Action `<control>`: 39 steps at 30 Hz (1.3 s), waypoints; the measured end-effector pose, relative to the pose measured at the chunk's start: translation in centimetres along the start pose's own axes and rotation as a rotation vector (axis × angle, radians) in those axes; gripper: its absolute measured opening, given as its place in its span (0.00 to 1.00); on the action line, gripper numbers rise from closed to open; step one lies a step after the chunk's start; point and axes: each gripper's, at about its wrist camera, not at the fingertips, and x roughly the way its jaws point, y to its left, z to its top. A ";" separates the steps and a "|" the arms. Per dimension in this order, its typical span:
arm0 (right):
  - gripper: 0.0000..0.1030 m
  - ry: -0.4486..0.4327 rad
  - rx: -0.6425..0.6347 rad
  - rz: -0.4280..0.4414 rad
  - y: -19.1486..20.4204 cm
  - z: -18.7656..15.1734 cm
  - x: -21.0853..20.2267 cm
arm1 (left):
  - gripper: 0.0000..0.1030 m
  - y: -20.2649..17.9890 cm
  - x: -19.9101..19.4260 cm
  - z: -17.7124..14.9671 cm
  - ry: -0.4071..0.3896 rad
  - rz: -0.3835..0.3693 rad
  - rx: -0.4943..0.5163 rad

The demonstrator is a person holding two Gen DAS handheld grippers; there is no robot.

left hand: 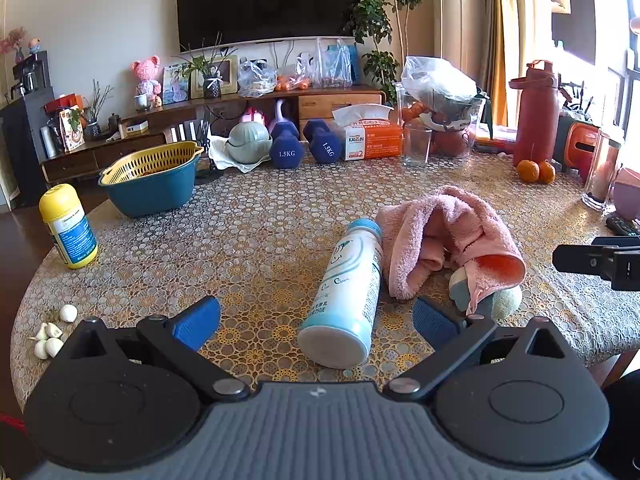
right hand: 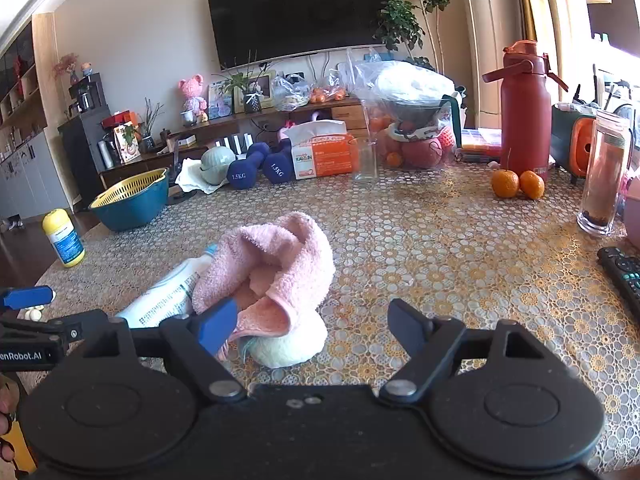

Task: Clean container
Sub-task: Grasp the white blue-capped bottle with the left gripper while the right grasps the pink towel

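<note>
Left wrist view: the left hand-held gripper (left hand: 316, 320), with ribbed blue pads on black jointed fingers, is hovering with its jaws spread wide and nothing pinched. Between them a smooth white-and-light-blue plastic bottle (left hand: 347, 296) with a blue cap is lying on its side on the tabletop (left hand: 256, 240), which is wearing a lacy gold-and-white patterned cover; its flat base is facing the camera. Touching the bottle's right side, a fluffy pink terry towel (left hand: 444, 236) is sitting crumpled over a pale green rounded object (left hand: 500, 300). Farther left, a yellow-capped cylindrical bottle (left hand: 68, 226) is standing upright, near a teal bowl holding a yellow perforated strainer (left hand: 150, 182). Garlic cloves (left hand: 52, 334) are lying at the near left edge.

Right wrist view: the right hand-held gripper (right hand: 316, 326) is likewise standing wide apart, holding nothing. Its left pad is showing in front of the folded towel (right hand: 276, 256), though whether it is touching is unclear. The bottle (right hand: 168, 292) is lying partly tucked behind the towel, left of the gripper. Two glossy oranges (right hand: 518, 184) are sitting beside a tall red matte flask (right hand: 524, 120) far right, and a black remote (right hand: 622, 274) is resting at the right edge.
</note>
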 end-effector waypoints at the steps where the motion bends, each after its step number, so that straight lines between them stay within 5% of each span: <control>1: 0.80 0.007 -0.009 0.006 0.1 0.0 0.1 | 1.00 0.1 0.1 0.0 0.005 0.000 -0.003; 12: 0.80 0.072 -0.077 0.065 0.7 0.4 2.1 | 1.00 0.9 2.5 -0.1 0.085 -0.087 -0.034; 24: 0.80 0.134 -0.077 0.077 0.7 5.4 9.2 | 1.00 0.0 6.4 0.1 0.097 -0.042 0.021; 33: 0.80 0.167 0.006 0.012 3.2 8.3 14.5 | 1.00 0.3 7.9 -0.1 0.130 -0.040 0.037; 39: 0.80 0.239 -0.021 -0.068 4.2 7.1 17.4 | 1.00 0.4 8.6 -0.7 0.154 -0.054 0.033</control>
